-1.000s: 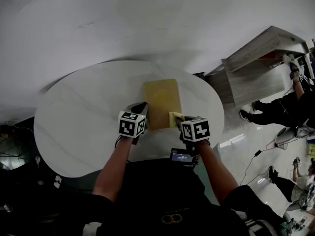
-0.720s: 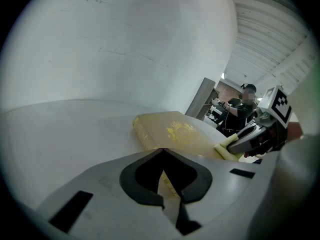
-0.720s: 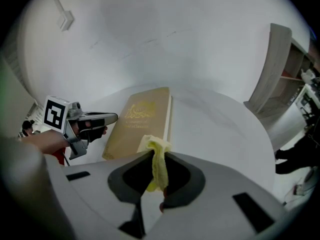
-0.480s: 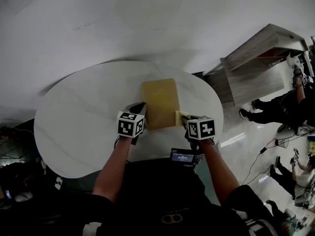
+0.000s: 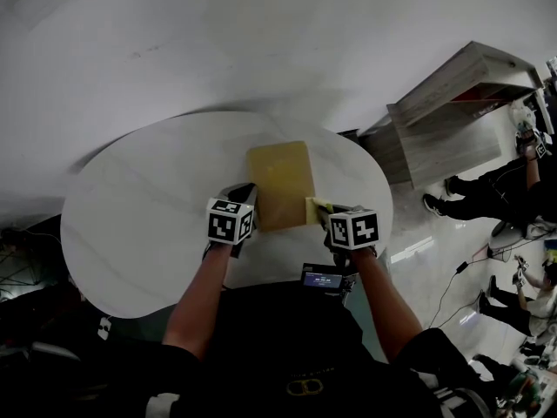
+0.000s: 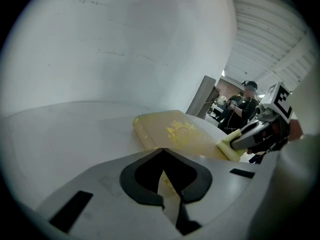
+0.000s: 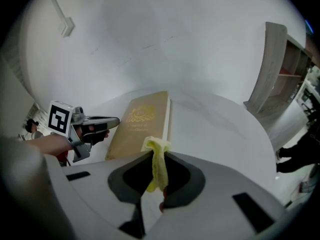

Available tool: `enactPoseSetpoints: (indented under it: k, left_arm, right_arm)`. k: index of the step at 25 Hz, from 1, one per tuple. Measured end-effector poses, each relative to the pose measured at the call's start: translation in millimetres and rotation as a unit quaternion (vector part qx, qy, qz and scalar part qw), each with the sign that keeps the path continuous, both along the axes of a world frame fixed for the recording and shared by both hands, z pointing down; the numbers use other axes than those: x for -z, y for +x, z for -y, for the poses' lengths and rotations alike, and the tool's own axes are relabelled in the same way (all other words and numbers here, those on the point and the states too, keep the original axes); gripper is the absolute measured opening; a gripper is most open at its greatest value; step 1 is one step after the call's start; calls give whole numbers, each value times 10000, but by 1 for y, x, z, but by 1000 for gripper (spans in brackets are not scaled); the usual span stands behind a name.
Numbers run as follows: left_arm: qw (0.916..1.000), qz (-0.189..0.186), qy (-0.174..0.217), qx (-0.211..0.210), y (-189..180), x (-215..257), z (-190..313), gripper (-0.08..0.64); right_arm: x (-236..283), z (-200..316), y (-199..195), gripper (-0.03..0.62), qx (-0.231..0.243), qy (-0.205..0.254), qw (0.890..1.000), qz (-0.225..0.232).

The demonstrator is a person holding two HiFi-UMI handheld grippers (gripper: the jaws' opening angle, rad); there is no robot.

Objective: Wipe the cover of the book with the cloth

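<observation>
A yellow book [image 5: 278, 184] with a gold emblem lies flat on the round white table [image 5: 148, 216]; it also shows in both gripper views [image 6: 177, 133] [image 7: 142, 120]. My right gripper [image 5: 324, 209] is shut on a yellow cloth [image 5: 314, 205] that rests on the book's near right corner. From its own view the cloth [image 7: 156, 161] hangs between the jaws [image 7: 159, 151]. My left gripper [image 5: 246, 192] is shut, its tip against the book's near left edge [image 6: 162, 151]. From the left, the right gripper [image 6: 252, 136] and cloth [image 6: 227, 148] show.
A wooden shelf unit [image 5: 452, 116] stands on the floor right of the table. People sit on the floor at the far right [image 5: 500, 190]. A small screen device [image 5: 322, 277] hangs at my chest. The table's right edge [image 5: 383, 207] is close to the right gripper.
The right gripper slid the cloth a little to the right along the book's near edge, then back left. The left gripper stayed at the book's left edge.
</observation>
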State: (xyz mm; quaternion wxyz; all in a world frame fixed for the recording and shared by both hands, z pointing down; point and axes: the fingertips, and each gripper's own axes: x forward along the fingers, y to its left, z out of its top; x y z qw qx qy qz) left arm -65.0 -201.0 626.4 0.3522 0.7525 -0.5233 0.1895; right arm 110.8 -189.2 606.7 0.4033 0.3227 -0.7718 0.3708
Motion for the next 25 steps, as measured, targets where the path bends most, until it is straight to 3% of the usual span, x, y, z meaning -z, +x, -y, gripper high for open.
enactPoseSetpoints:
  k: [11,25]
  left_arm:
    - [9995,-32,312,-69,10,23,-4,5]
    - [9952,122,954,193,41,61,-60,5]
  right_arm:
    - [35,26,-10,87,-446,442,9924,1055]
    - [71,12,25,87,-474,1114,9774,1733]
